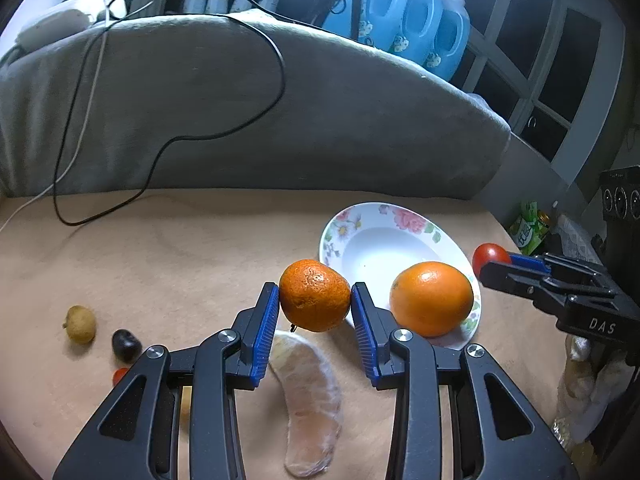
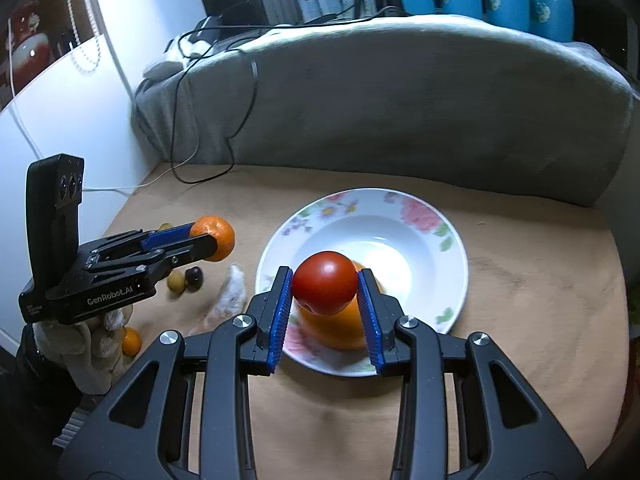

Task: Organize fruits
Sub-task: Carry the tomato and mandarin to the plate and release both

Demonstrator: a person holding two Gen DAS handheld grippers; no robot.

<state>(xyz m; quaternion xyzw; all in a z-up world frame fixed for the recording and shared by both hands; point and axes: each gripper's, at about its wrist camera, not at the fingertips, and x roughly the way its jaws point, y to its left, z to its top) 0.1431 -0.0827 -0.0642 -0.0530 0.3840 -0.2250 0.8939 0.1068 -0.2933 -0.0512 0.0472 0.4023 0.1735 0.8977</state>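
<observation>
My left gripper (image 1: 315, 293) is shut on a bumpy mandarin (image 1: 314, 295), held off the table just left of the floral plate (image 1: 360, 216). A smooth orange (image 1: 431, 298) lies in the plate's near side. In the right wrist view my right gripper (image 2: 325, 280) is shut on a red tomato (image 2: 325, 288), hovering over that orange (image 2: 336, 332) inside the plate (image 2: 440, 220). The left gripper (image 2: 208, 240) with its mandarin (image 2: 216, 236) shows at the left. The tomato (image 1: 490, 258) also shows at the plate's right edge.
On the tan table lie a peeled pomelo segment (image 1: 312, 400), a yellow-green fruit (image 1: 80, 323), a dark fruit (image 1: 125, 345) and a small orange fruit (image 2: 131, 341). A grey cushion (image 1: 280, 120) with black cables (image 1: 168, 148) borders the back. A gloved hand (image 2: 92, 344) holds the left gripper.
</observation>
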